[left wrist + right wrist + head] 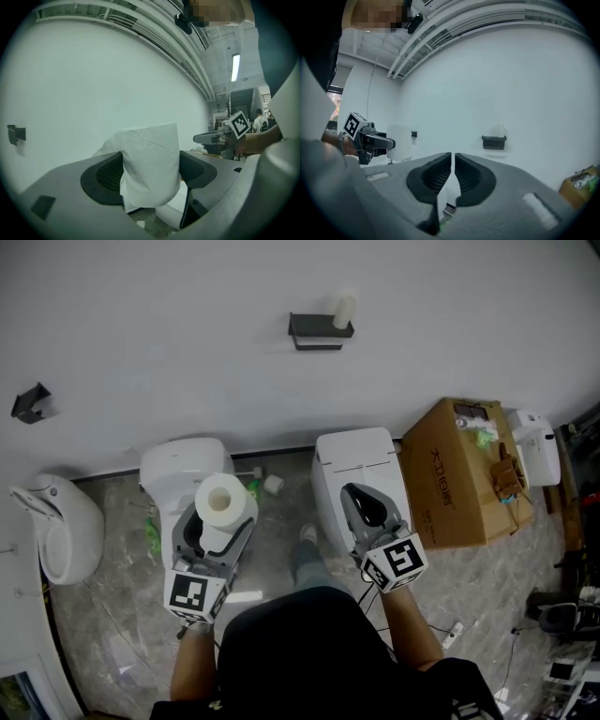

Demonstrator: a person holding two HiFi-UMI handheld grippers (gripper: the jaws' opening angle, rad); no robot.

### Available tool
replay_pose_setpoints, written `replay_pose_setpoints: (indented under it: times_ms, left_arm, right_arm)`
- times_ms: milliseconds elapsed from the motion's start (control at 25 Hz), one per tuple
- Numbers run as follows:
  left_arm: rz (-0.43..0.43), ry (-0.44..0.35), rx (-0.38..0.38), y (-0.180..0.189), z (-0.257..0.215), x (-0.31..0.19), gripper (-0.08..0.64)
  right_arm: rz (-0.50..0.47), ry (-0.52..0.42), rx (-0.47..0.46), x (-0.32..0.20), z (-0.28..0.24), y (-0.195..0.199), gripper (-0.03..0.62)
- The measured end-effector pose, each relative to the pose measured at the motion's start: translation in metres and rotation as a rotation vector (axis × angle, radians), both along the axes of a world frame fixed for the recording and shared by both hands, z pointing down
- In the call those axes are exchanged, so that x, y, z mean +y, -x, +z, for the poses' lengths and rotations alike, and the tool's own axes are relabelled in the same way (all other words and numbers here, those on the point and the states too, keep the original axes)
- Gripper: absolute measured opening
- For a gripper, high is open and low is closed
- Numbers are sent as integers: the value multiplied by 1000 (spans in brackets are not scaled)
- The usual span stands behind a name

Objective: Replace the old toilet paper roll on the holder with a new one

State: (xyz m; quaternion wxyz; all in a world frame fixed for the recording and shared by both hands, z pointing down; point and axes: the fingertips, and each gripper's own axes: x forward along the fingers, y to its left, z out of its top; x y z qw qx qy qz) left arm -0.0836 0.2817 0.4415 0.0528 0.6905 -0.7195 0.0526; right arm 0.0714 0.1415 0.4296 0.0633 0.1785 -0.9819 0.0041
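A full white toilet paper roll (225,505) stands upright between the jaws of my left gripper (217,521), which is shut on it; in the left gripper view the new roll (151,164) fills the gap between the dark pads. My right gripper (367,510) is shut with nothing in it, its jaws nearly touching in the right gripper view (453,176). High on the white wall hangs the black holder (319,331) with a thin, nearly used-up old roll (344,311) standing on it; in the right gripper view the holder (494,141) shows ahead, some way off.
Two white toilets stand against the wall, one (186,472) under the left gripper and one (356,465) under the right. A cardboard box (464,472) sits at the right, a white urinal-like fixture (56,526) at the left. A small black bracket (31,402) is on the wall, far left.
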Motion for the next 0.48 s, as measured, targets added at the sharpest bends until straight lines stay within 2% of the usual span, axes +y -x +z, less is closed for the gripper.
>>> replay_pose_setpoints:
  times_ms: [120,280,400,480]
  left_arm:
    - [-15,-11,-9,11,-6,-44,376]
    - [-45,-10,22,15,-19,-97,376]
    - [-48,-8,-12,21,-21,-132,376]
    - [-69,-1,8,24,-26,-155,376]
  right_arm:
    - [-8,14,5,-46,2,10,20]
    - [-28,29,-1,-103,3,21,20]
    - [-46,39,-11,-142,2,29,20]
    - [-60,45,-14,-164,2,35,20]
